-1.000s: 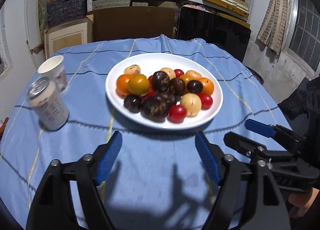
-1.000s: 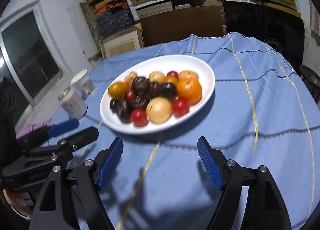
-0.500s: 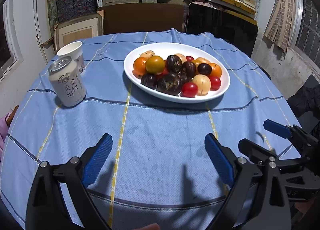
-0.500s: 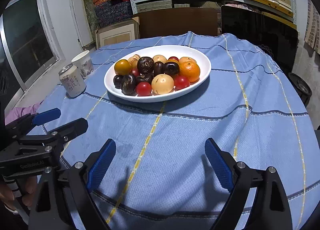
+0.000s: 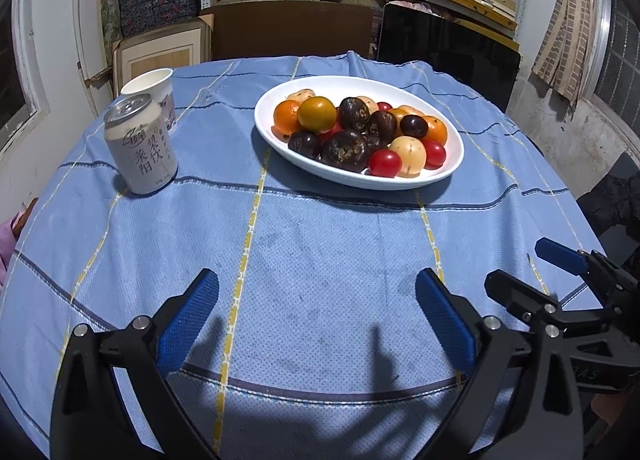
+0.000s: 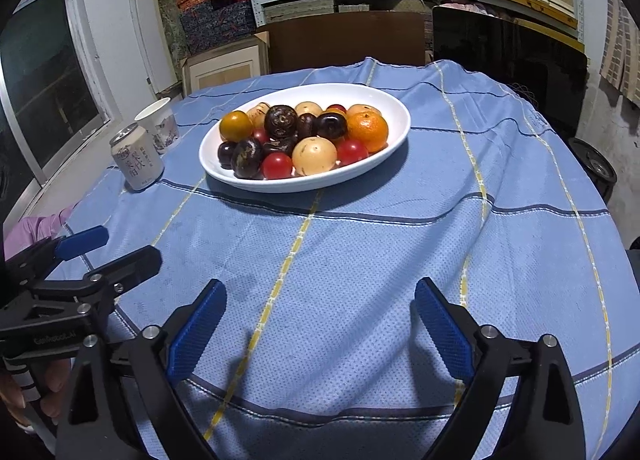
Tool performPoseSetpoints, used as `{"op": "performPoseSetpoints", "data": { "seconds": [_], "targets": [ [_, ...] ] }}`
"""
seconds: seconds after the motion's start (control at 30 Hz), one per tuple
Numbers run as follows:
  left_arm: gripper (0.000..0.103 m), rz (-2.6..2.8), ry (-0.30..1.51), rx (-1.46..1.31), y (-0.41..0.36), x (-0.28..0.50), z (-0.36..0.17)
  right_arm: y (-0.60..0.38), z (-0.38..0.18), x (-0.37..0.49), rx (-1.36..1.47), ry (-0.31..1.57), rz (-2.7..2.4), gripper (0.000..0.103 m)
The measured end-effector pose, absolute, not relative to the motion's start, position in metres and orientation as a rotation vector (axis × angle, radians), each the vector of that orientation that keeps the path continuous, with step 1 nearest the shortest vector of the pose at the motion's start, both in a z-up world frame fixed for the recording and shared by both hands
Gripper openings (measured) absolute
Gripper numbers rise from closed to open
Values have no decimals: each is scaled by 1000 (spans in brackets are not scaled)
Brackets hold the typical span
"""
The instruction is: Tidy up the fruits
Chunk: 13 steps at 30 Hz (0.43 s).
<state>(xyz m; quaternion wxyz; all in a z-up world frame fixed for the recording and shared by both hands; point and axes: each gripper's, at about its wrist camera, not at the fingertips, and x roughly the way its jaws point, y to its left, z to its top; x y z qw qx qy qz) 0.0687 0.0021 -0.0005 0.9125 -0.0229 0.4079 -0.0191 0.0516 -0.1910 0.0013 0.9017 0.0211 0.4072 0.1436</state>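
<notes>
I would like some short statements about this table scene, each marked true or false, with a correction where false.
1. Both the left gripper and the right gripper are open and hold nothing. True.
2. The oval white plate holds only red fruits. False: also orange, dark purple and pale yellow ones.
3. The silver drink can lies on its side. False: it stands upright.
4. The white paper cup stands behind the can. True.

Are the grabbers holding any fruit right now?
No. The left gripper and right gripper are both open and empty; all fruit sits in the plate.
</notes>
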Motion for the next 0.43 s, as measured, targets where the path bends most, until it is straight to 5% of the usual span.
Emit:
{"op": "performPoseSetpoints", "data": {
  "seconds": [0.43],
  "targets": [
    [99,-13,909,1,2,74,-29,-183,-20,51,17,909,284,97]
  ]
}}
